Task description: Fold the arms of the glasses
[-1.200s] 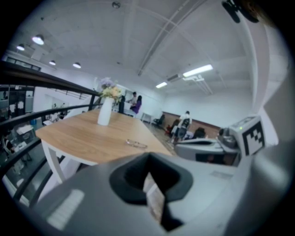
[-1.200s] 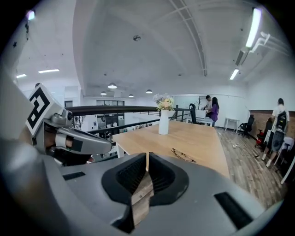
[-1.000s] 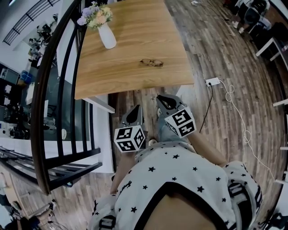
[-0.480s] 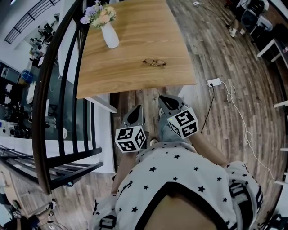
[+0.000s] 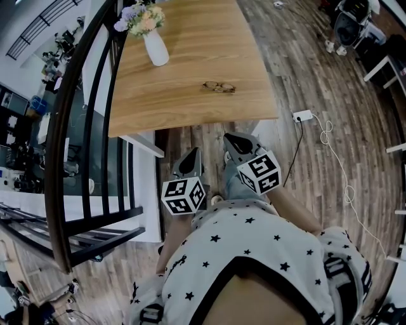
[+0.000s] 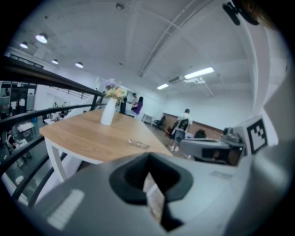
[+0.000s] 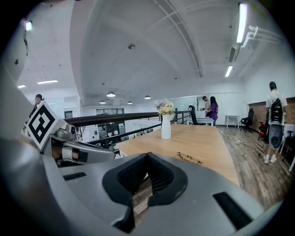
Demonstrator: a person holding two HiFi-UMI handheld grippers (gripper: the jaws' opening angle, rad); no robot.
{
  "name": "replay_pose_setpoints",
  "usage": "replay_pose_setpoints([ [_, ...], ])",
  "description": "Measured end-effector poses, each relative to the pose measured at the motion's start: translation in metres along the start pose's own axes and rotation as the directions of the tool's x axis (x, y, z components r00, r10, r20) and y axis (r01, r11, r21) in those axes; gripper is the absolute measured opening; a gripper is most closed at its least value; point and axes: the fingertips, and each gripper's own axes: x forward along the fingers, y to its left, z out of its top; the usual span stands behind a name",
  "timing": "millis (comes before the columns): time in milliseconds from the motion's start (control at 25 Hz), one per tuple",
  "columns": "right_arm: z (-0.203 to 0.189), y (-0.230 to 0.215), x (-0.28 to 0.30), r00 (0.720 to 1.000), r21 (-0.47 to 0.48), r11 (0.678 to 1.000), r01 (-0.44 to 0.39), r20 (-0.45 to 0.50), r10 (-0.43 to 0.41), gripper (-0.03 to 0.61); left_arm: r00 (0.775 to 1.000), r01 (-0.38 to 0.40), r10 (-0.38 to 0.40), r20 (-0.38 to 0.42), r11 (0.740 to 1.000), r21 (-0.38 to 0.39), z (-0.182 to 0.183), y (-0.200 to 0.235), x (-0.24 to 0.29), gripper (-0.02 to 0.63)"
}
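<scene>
**Wood table w/ glasses lying free, both grippers shut & empty**

Wood-plank floor [image 5: 317, 95] fills the right side of the head view. A light wood table [image 5: 190, 51] takes the upper centre. A dark railing [image 5: 89, 127] curves down the left side, w/ a lower level visible behind it.

Glasses [image 5: 219, 87] lie on the table near its lower edge, right of centre, nothing touching them. They're too small to tell whether the arms are out or folded. A white vase [image 5: 157, 49] stands upright in the table's upper left, well apart from the glasses, w/ flowers [image 5: 139, 16] in it.

L gripper [image 5: 194, 152] sits below the table edge, centre of frame, over the floor. Its own view shows the jaws pressed together w/ nothing between them, only floor seen through the gap. R gripper [image 5: 228, 137] is just beside it to the right, tip a bit nearer the table. Its jaws are also closed tight and empty. Both point toward the table, well short of the glasses. In each gripper view the glasses show on the tabletop above the jaws, vase further back.

A white shirt [image 5: 254, 247] w/ black stars fills the bottom centre of the head view. A power strip [image 5: 300, 115] lies on the floor right of the table, and a white cable [image 5: 336, 165] trails down from it toward the lower right. Gripper views show a few people far back in the room.
</scene>
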Motion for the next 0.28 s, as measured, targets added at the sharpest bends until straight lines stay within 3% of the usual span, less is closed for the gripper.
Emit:
replay_pose_setpoints([
  [280, 0.0001, -0.0016, -0.0004, 1.0, 0.0, 1.0, 0.002, 0.0, -0.002, 0.017, 1.0, 0.008, -0.008, -0.003, 1.0, -0.002, -0.0017, -0.0017, 0.0021, 0.006],
])
